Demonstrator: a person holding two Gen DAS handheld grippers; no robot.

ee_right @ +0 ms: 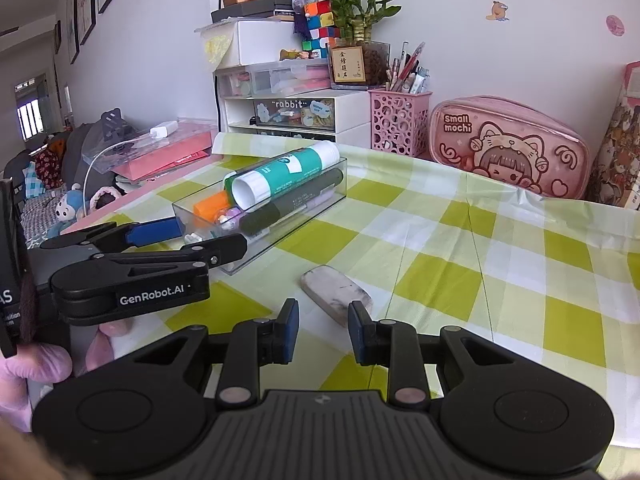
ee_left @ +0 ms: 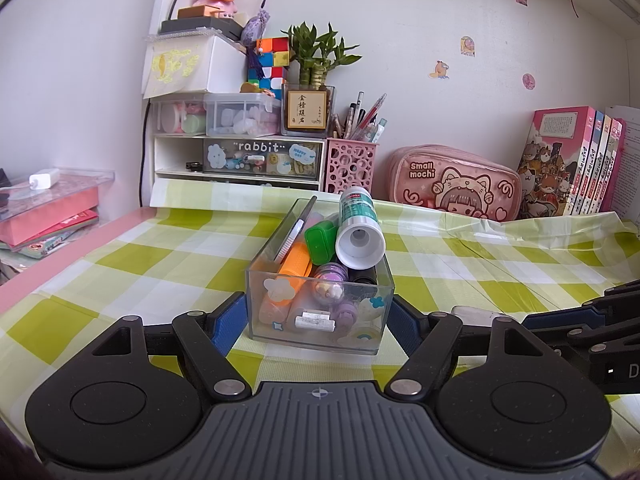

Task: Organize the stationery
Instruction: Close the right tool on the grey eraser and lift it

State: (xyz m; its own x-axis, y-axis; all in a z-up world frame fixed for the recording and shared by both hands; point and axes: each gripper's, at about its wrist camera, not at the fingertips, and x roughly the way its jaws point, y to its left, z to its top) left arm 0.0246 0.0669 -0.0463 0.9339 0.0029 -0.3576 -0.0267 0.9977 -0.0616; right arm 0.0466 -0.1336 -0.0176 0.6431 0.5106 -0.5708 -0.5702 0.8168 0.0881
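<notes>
A clear plastic tray point(ee_left: 320, 312) sits on the green checked cloth, full of stationery: a teal and white glue stick point(ee_left: 358, 228) on top, an orange marker point(ee_left: 294, 266), a green cap point(ee_left: 320, 240). My left gripper point(ee_left: 318, 322) has its blue pads on either side of the tray's near end, gripping it; it also shows in the right wrist view point(ee_right: 192, 240) with the tray point(ee_right: 288, 216). A dirty white eraser point(ee_right: 336, 294) lies on the cloth just ahead of my right gripper point(ee_right: 323, 330), which is open and empty, its jaws apart.
At the back stand a pink pen holder point(ee_left: 350, 166), a pink "Small mochi" pencil case point(ee_left: 454, 184), a "rabbit" drawer unit point(ee_left: 240, 158), a plant and books point(ee_left: 572, 164). A pink box stack point(ee_left: 48, 212) sits beyond the table's left edge.
</notes>
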